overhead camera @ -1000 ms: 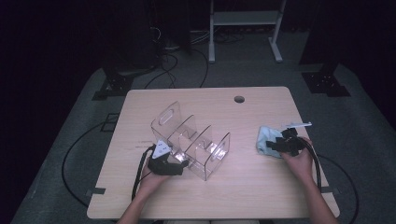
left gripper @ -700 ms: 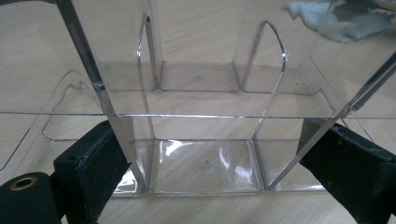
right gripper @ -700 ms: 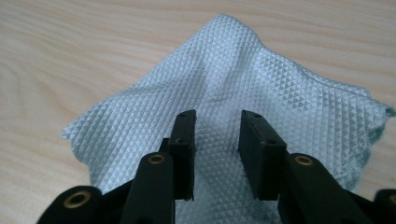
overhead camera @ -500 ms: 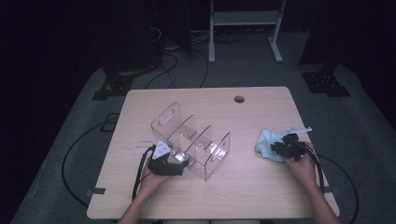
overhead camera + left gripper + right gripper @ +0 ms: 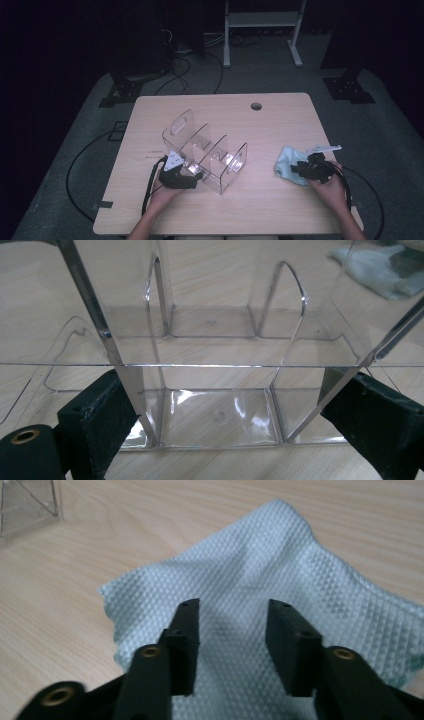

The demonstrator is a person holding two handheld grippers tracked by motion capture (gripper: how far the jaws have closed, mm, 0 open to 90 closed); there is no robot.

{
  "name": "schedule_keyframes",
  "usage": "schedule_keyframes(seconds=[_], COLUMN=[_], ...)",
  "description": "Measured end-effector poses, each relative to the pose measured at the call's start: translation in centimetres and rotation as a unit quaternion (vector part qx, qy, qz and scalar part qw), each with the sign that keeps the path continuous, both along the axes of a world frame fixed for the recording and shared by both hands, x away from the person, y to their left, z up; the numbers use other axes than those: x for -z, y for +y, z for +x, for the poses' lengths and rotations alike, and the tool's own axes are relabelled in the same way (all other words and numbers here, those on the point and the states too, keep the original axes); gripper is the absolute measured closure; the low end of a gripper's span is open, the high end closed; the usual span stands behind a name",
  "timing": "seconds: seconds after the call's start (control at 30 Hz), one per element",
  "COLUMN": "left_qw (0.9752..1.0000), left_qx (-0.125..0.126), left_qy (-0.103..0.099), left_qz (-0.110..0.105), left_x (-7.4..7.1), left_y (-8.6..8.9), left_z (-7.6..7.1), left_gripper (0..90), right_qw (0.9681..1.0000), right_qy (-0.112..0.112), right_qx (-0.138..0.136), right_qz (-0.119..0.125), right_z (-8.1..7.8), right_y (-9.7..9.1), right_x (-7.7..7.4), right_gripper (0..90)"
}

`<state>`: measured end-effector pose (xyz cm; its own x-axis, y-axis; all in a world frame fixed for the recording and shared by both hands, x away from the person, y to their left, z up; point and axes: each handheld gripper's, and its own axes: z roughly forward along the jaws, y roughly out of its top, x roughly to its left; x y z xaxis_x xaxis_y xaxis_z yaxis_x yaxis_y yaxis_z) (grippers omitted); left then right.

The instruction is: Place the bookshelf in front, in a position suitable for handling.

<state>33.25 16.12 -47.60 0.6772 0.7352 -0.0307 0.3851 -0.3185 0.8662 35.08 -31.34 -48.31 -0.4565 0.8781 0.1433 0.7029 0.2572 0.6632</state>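
My right claw [image 5: 230,645], jaws just reopened and holding nothing, hovered over the cloth [image 5: 280,580]; closing too high, I judged, would miss the fabric beneath.

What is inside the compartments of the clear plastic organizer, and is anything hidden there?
The clear plastic organizer holds nothing: through its walls the left gripper view shows bare floors and the wooden table. The left gripper clamps its near end, and its black pads cover the low corners there.
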Motion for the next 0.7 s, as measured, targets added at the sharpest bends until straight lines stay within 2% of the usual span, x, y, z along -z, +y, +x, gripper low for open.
schedule_keyframes(seconds=[0.07,0.13,0.33,0.47,0.6,0.7], left_qw=[1.0000,1.0000,1.0000,1.0000,1.0000,1.0000], left_qx=[0.001,0.001,0.002,0.003,0.003,0.003], left_qy=[-0.001,-0.001,-0.002,-0.002,-0.002,-0.002], left_qz=[0.000,0.000,-0.001,-0.001,-0.002,-0.001], left_x=[0.0,0.0,0.0,0.0,0.0,0.0], left_y=[0.0,0.0,0.0,0.0,0.0,0.0], left_z=[0.0,0.0,0.0,0.0,0.0,0.0], left_gripper=[7.5,7.5,7.5,7.5,7.5,7.5], right_qw=[1.0000,0.9997,0.9981,0.9969,0.9952,0.9947], right_qy=[-0.005,-0.014,-0.011,-0.016,-0.025,-0.028], right_qx=[0.005,0.017,0.061,0.073,0.076,0.077], right_qz=[-0.004,-0.006,-0.003,-0.025,-0.057,-0.062], right_z=[0.4,1.0,3.5,4.4,4.6,4.4], right_y=[0.3,0.4,0.8,1.5,2.3,2.5], right_x=[-0.3,-0.5,-0.4,0.0,0.6,0.6], right_gripper=[47.2,44.2,34.8,33.4,34.0,35.7])
